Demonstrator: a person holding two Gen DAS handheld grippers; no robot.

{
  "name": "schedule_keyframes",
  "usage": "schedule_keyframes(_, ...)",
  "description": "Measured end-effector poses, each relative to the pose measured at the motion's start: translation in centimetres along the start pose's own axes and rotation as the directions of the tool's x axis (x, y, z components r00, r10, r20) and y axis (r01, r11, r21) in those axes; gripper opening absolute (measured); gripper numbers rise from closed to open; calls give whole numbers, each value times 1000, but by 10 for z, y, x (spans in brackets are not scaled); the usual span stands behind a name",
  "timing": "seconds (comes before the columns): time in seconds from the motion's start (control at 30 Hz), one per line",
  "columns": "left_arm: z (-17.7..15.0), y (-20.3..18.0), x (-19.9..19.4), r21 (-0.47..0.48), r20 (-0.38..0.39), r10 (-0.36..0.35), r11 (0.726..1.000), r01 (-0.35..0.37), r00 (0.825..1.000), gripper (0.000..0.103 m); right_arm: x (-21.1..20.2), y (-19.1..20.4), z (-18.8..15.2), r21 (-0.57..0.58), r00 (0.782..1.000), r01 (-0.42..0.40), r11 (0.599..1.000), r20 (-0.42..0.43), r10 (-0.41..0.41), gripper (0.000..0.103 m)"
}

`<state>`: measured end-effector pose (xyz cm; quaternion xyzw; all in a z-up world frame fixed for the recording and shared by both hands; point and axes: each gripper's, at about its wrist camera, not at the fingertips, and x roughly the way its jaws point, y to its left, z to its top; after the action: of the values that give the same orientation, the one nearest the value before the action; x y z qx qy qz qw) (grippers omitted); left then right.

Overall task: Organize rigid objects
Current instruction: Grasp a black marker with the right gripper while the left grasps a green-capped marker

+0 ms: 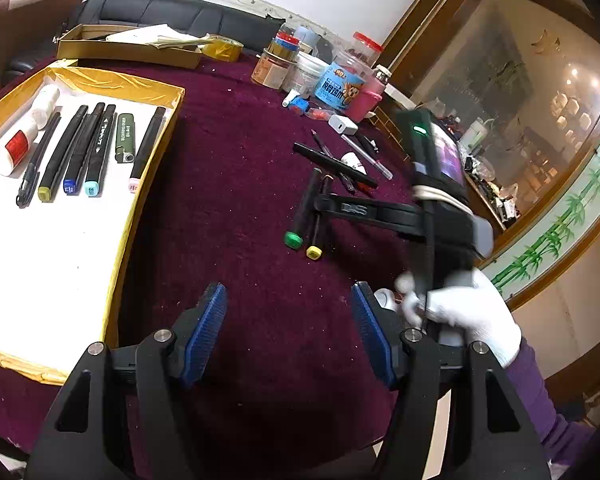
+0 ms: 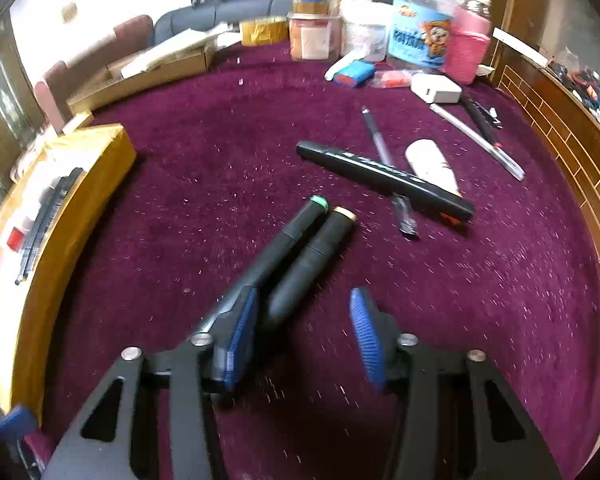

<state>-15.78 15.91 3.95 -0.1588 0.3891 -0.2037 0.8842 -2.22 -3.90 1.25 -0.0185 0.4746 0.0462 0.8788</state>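
Maroon tablecloth (image 2: 180, 200): remote (image 2: 384, 178) lies across a pen (image 2: 380, 148) mid-table. Two black markers (image 2: 300, 248), green and yellow caps, side by side; right gripper (image 2: 304, 332) open, straddling yellow one. Left gripper (image 1: 290, 332) open, empty. Tray (image 1: 156, 148) at left edge.

I'm over the purple cloth (image 2: 180, 184) with my right gripper (image 2: 304, 336), jaws apart. Two black markers lie side by side under me: the green-capped marker (image 2: 284, 236) runs outside my left pad, and the yellow-capped marker (image 2: 312, 256) has its near end between the pads, just beside the left one; I can't tell whether they touch. Beyond them a black remote (image 2: 380, 172) lies across a clear pen (image 2: 380, 148), with a white tube (image 2: 432, 164) beside it. The gold tray (image 2: 80, 208) sits at the left edge; jars (image 2: 416, 36) crowd the far edge.
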Motion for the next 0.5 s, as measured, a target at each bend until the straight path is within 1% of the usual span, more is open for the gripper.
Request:
schedule_keyframes(0.03, 1, -2, 1, 9, -3, 9, 1000, -9, 1000, 63, 9, 3, 2, -6, 1000, -3, 1000, -22, 3, 35)
schedule_keyframes(0.07, 1, -4, 1, 16, -3, 16, 1000, -16, 1000, 63, 7, 4, 4, -15, 1000, 11, 1000, 10, -11, 32)
schedule_keyframes(0.13, 2, -7, 1, 35, -4, 32, 999, -32, 999, 63, 2, 0, 4, -10, 1000, -17, 1000, 7, 17, 17)
schedule_keyframes(0.17, 4, -8, 1, 48, -5, 42, 998, -42, 999, 63, 0, -6, 2, 3, 1000, -31, 1000, 3, 31, 14)
schedule_keyframes(0.23, 8, -11, 5, 67, -13, 56, 996, -55, 998, 63, -6, -27, -5, 39, 999, -41, 998, 3, 41, 13)
schedule_keyframes(0.3, 14, -16, 14, 91, -22, 62, 994, -60, 998, 63, -11, -45, -13, 67, 999, -33, 997, 4, 33, 13)
schedule_keyframes(0.37, 25, -25, 28, 142, -27, 86, 987, -81, 996, 63, -18, -62, -22, 89, 999, -35, 995, 6, 35, 13)
schedule_keyframes(0.43, 39, -35, 46, 198, -19, 119, 974, -113, 993, 63, -25, -74, -30, 99, 999, -49, 994, 8, 48, 13)
schedule_keyframes(0.5, 59, -44, 71, 258, -8, 182, 950, -174, 983, 63, -26, -78, -36, 102, 998, -59, 993, 10, 58, 13)
